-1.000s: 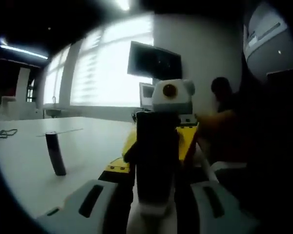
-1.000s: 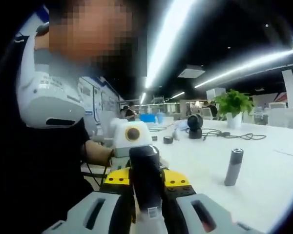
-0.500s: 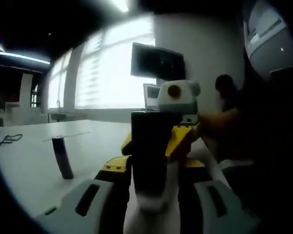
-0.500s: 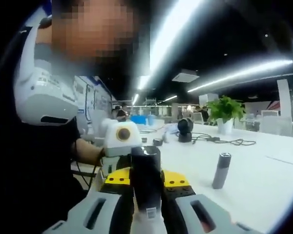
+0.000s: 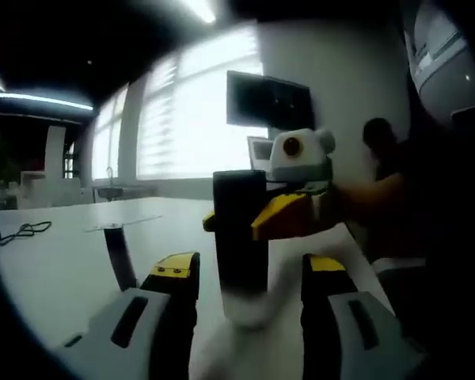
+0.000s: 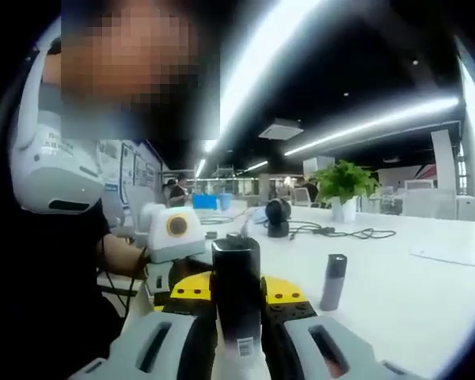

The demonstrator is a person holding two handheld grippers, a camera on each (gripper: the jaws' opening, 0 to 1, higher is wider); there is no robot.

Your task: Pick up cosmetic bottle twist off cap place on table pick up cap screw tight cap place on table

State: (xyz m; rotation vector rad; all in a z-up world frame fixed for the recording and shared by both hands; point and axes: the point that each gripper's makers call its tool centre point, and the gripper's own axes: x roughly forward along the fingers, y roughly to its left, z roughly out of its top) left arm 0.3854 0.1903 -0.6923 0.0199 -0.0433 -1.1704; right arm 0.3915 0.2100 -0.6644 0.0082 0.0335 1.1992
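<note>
Your right claw point(image 6: 237, 348) grips the black cosmetic bottle point(image 6: 237, 293). Your left claw point(image 5: 249, 317) stands wide around its far end. The cap point(image 6: 332, 282) stands upright on the counter point(image 6: 412, 301), to the right.

- The grey two-jaw left gripper point(image 5: 245, 317) is held with jaws spread apart.
- The grey two-jaw right gripper point(image 6: 237, 340) is clamped tight, jaws closed in.

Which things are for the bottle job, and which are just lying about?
For the job: black bottle, right tongs holding it, left tongs open around it.
Lying about: plant, cable, round black gadget, standing slim tube (unsure).
</note>
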